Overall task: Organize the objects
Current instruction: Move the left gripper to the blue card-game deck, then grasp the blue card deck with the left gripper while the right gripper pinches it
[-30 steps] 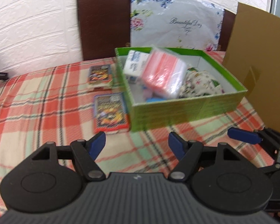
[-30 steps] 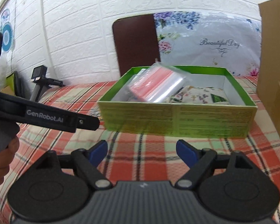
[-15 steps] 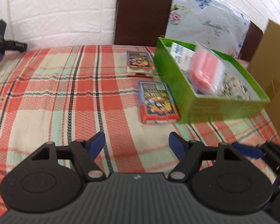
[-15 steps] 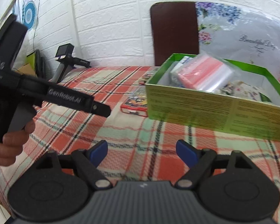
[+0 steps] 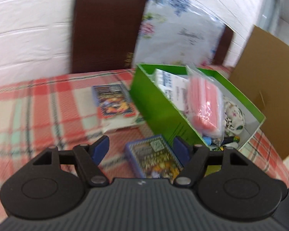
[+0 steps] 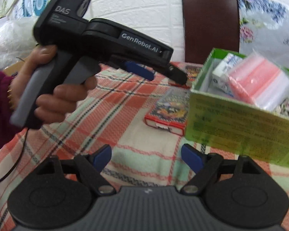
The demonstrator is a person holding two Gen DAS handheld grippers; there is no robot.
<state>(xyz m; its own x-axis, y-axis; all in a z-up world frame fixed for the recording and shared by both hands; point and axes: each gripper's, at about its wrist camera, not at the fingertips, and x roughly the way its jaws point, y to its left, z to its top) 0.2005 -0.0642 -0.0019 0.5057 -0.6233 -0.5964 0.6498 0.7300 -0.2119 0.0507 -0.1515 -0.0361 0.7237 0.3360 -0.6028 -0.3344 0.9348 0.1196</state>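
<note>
A green box (image 5: 158, 104) sits on the plaid cloth and holds a pink bag (image 5: 204, 105), a white packet (image 5: 167, 82) and floral cloth (image 5: 233, 115). Two colourful card packs lie left of it: the near pack (image 5: 154, 157) lies between the open fingers of my left gripper (image 5: 141, 150), the far pack (image 5: 113, 102) further back. In the right wrist view the left gripper (image 6: 156, 73) hovers above the near pack (image 6: 169, 111), beside the box (image 6: 240, 127). My right gripper (image 6: 146, 156) is open and empty over the cloth.
A brown cardboard sheet (image 5: 267, 96) stands right of the box. A dark chair back (image 5: 106, 28) and a floral plastic bag (image 5: 179, 32) stand behind the table against a white wall. A white plastic bag (image 6: 7, 38) sits at far left.
My left gripper has moved forward and down so the near card pack now lies between its fingers. My right gripper has swung left and now sees the left gripper from close by.
</note>
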